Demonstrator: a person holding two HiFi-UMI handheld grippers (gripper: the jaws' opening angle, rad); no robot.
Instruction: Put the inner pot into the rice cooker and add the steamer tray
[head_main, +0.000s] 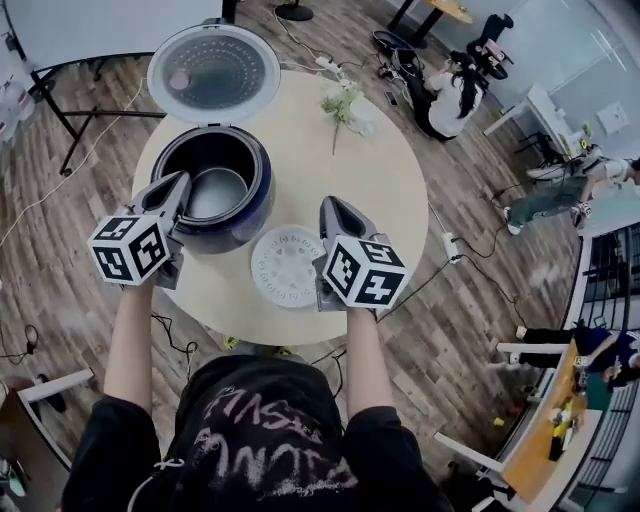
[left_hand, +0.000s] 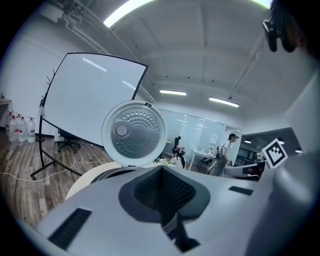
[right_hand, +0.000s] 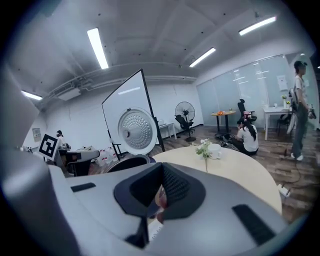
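Observation:
The dark blue rice cooker (head_main: 210, 185) stands on the round table with its lid (head_main: 213, 72) swung open behind it. The metal inner pot (head_main: 218, 192) sits inside it. The white perforated steamer tray (head_main: 287, 265) lies flat on the table in front of the cooker, between my two grippers. My left gripper (head_main: 180, 182) hovers at the cooker's near left rim, shut and empty. My right gripper (head_main: 330, 205) hangs over the tray's right side, also shut with nothing in it. The open lid (left_hand: 134, 132) fills the left gripper view; the lid (right_hand: 137, 131) and cooker rim (right_hand: 127, 162) show in the right gripper view.
A small bunch of white flowers (head_main: 345, 103) lies at the far side of the cream table (head_main: 390, 190). A whiteboard stand (left_hand: 90, 100) is behind the cooker. People sit and stand farther off in the room, and cables run across the wooden floor.

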